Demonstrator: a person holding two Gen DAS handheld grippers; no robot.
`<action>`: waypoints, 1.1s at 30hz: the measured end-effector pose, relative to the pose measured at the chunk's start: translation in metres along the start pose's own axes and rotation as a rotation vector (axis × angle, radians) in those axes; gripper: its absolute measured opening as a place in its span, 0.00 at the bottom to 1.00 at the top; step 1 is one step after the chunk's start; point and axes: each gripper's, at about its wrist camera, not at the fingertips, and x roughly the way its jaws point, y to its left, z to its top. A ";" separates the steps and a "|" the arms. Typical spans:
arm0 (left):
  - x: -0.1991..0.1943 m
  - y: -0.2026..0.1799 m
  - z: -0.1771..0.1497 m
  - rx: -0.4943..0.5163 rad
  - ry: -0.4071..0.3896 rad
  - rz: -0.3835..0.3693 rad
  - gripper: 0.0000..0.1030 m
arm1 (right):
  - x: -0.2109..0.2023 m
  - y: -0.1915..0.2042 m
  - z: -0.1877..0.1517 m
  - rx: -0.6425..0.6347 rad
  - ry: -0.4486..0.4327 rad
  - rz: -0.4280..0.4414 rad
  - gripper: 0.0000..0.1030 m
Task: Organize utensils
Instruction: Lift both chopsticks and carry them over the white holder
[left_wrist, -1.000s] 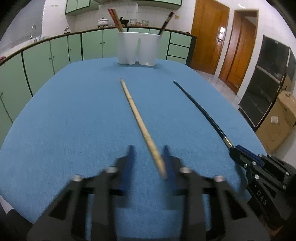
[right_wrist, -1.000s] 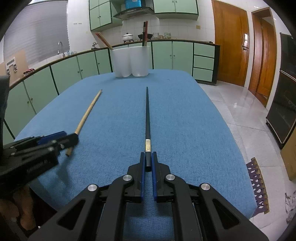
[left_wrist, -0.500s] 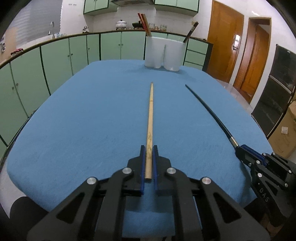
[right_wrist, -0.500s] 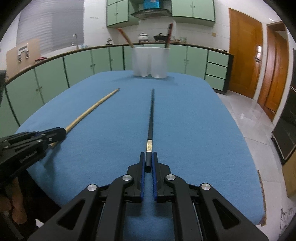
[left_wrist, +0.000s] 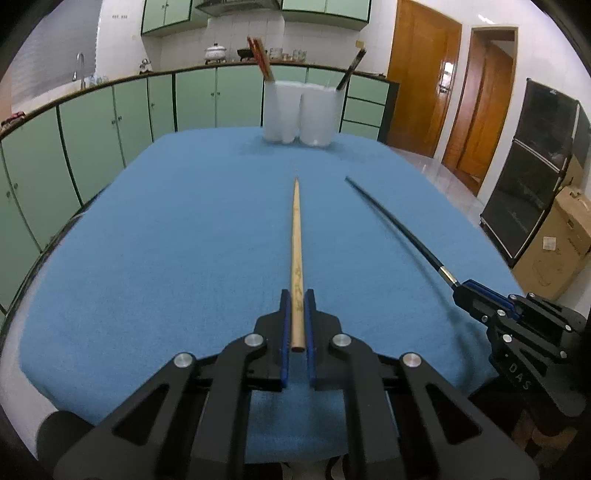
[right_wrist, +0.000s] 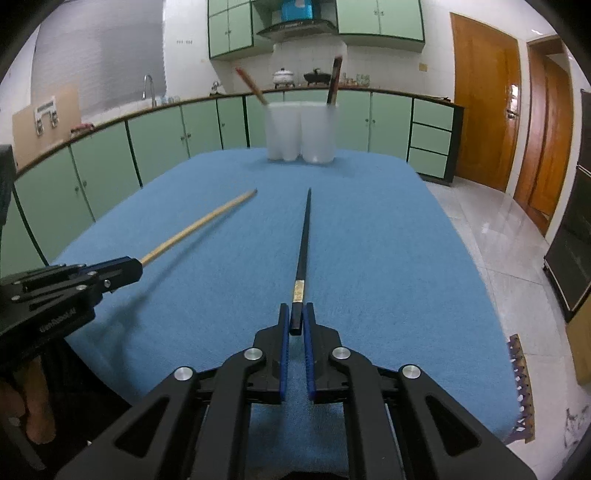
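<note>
Clearly the main risk is the long lever: each chopstick is pinched only at its thick end, so the free length could swing or pivot between the pads on the way to the white holder, and a tip could catch the holder's rim or knock it over, since it stands at the far edge of the blue table. The two sticks run near each other and could also cross and clash. The left gripper has its jaws nearly closed, pads pressing on the butt of the wooden chopstick, which points straight ahead over the cloth. The right gripper is likewise nearly closed, clamped on the end of the black chopstick, aimed at the holder, which already has sticks in both cups
</note>
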 end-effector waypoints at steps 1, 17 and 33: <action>-0.006 0.001 0.004 -0.008 -0.003 -0.001 0.06 | -0.007 0.000 0.004 0.011 -0.007 0.005 0.07; -0.087 0.026 0.085 -0.013 -0.090 -0.020 0.06 | -0.084 -0.003 0.113 -0.051 -0.056 0.044 0.07; -0.068 0.037 0.162 0.048 0.013 -0.087 0.06 | -0.046 0.009 0.212 -0.144 0.126 0.094 0.06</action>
